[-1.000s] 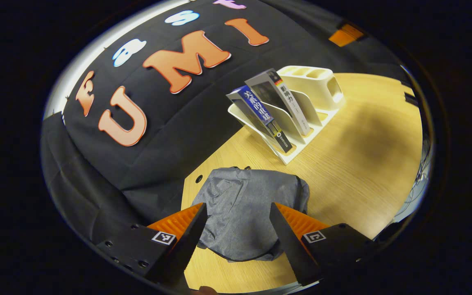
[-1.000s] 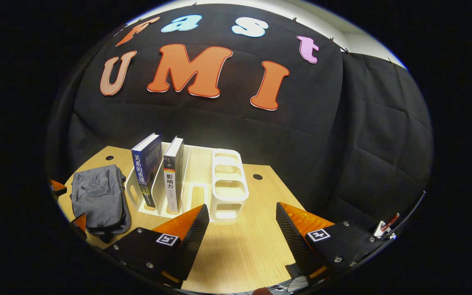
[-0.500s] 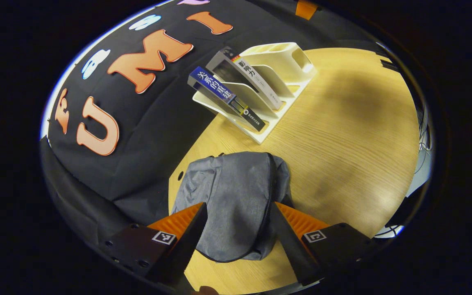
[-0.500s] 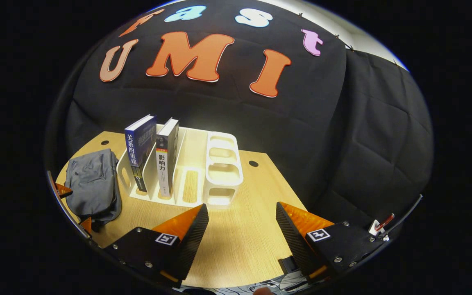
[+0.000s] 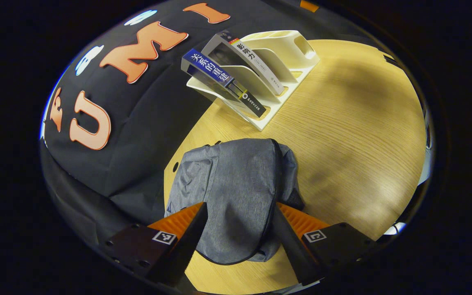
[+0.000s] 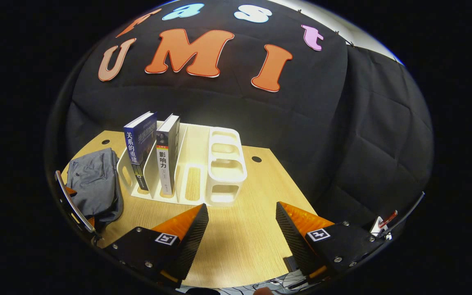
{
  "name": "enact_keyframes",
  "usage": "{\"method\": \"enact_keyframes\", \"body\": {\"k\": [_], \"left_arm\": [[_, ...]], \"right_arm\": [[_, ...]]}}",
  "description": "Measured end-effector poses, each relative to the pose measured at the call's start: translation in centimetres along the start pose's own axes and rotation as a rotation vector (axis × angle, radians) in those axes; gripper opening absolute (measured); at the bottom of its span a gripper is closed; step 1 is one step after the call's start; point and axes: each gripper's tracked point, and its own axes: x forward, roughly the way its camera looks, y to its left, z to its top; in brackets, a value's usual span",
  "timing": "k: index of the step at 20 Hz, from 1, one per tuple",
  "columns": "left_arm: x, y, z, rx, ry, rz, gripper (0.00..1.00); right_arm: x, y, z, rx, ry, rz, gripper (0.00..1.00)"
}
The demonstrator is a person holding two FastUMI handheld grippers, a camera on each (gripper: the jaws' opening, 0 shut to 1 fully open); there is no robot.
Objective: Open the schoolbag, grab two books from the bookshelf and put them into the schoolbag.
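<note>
1. Schoolbag (image 5: 236,196): a grey fabric bag lying flat on the table (image 5: 342,135), lower centre of the left gripper view, with its dark zip line curving down its right side. The zip appears fully closed, though the puller cannot be made out in this distorted view.

2. Left gripper (image 5: 239,229): jaws wide apart, holding nothing, one finger to each side of the bag's near end. Compared with a second ago, the bag now sits larger and higher in the frame and reaches between the fingers, so this gripper has closed in on the bag.

3. Right gripper (image 6: 242,233): jaws equally wide apart and empty, above bare table at lower centre of the right gripper view. Its outlook has changed little over the last second.

4. Rack (image 6: 203,168): a white divided stand at centre left of the right gripper view, just beside the bag (image 6: 92,184), which lies at the left edge.

5. Blue book (image 6: 139,151) and grey book (image 6: 167,153): both upright in adjacent slots of the rack, untouched.

6. Reading: the approach points to the opening step being in hand. No book has left the rack, so the task stands near its beginning, with the zip the likely next target.
</note>
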Motion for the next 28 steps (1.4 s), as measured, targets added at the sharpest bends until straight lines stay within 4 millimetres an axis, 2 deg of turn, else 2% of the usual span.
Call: {"method": "enact_keyframes", "body": {"k": [2, 3, 4, 6, 7, 11, 12, 16, 19, 28], "left_arm": [[0.1, 0.0, 0.0, 0.007, 0.005, -0.012, 0.91], [0.3, -0.2, 0.1, 0.016, 0.006, -0.03, 0.75], [0.2, -0.4, 0.0, 0.022, 0.01, -0.04, 0.76], [0.1, -0.4, 0.1, 0.033, 0.01, -0.049, 0.63], [0.1, -0.5, 0.2, 0.037, 0.017, -0.061, 0.49], [-0.6, 0.7, 1.1, 0.014, 0.009, -0.066, 0.24], [-0.7, 1.0, 1.3, 0.001, 0.009, -0.064, 0.08], [-0.7, 1.2, 1.3, -0.018, 0.051, -0.12, 0.05], [-0.8, 2.1, 1.7, -0.034, 0.076, -0.166, 0.03], [-1.6, 11.2, 4.2, -0.059, 0.075, -0.207, 0.02]], "right_arm": [[0.0, 0.2, 0.1, 0.013, 0.005, 0.008, 0.99], [0.1, 0.3, 0.3, 0.02, 0.005, 0.011, 0.99], [0.0, 0.3, 0.4, 0.025, 0.003, 0.014, 0.99], [0.0, -0.1, 0.7, 0.033, -0.005, 0.007, 0.99], [-0.2, -0.3, 0.8, 0.04, -0.005, 0.004, 0.99], [-0.1, -0.7, 0.2, 0.07, 0.013, 0.002, 0.98], [-0.1, -0.7, 0.0, 0.074, 0.016, 0.002, 0.98], [0.0, -0.7, 0.1, 0.091, 0.021, 0.005, 0.99], [0.1, -0.2, 0.6, 0.098, 0.016, 0.013, 0.98], [0.4, 2.7, 1.7, 0.116, 0.008, 0.058, 0.98]]}}
